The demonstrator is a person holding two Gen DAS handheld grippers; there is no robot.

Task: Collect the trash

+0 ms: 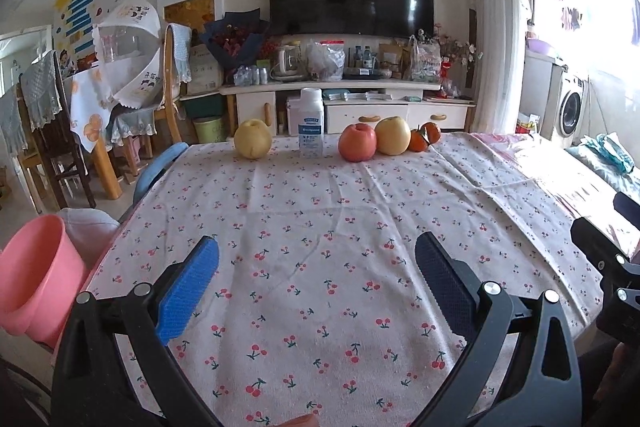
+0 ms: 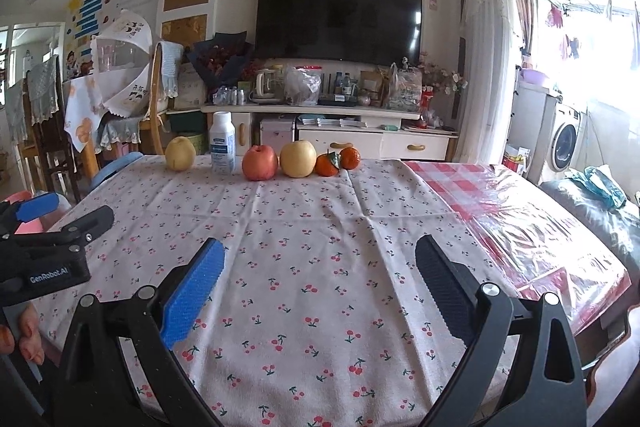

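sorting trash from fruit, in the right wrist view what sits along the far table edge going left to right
yellow round pear → white plastic bottle with blue label → red apple → second yellow round pear → orange tangerine with leaf → second orange tangerine

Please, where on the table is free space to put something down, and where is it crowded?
The cherry-print tablecloth is bare from the fruit row to both open claws, left claw and right claw. The checked plastic strip at its right is also bare. Crowded: the far edge, with pear, white bottle, apple, second pear and tangerines.
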